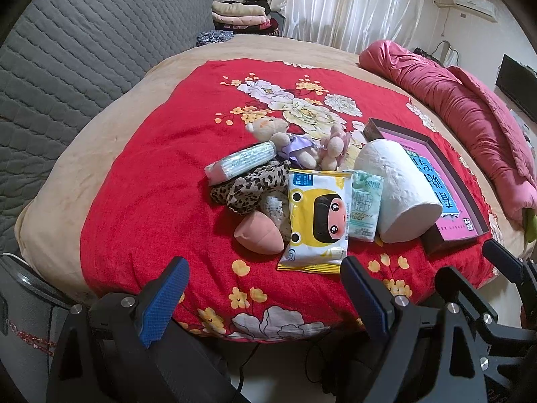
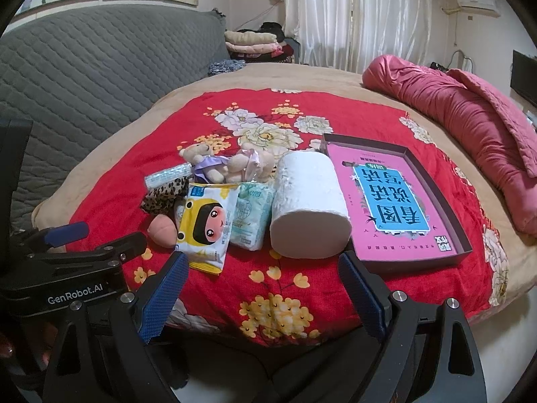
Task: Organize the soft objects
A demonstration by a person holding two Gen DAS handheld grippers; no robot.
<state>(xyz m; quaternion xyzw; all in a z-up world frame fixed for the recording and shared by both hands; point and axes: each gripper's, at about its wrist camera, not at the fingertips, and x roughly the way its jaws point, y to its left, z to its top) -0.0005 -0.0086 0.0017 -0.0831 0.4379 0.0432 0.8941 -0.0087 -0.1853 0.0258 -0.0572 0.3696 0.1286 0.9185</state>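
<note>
Your left gripper [image 1: 263, 277] and right gripper [image 2: 263, 272] both hover spread fully wide and empty, short of the pile on the red floral bedspread [image 2: 214, 288]. The shallow dark tray with a pink book inside [image 2: 433, 181] lies just right of the fat white toilet-paper roll [image 2: 308, 208]. Squeeze that roll hard and it could crush or roll away. The glossy yellow cartoon wipes pack [image 2: 208, 228] may slip from the pads. The leopard-print cloth [image 1: 248, 186] partly hides a speckled item; the small plush bears [image 1: 295, 144] overlap indistinctly.
</note>
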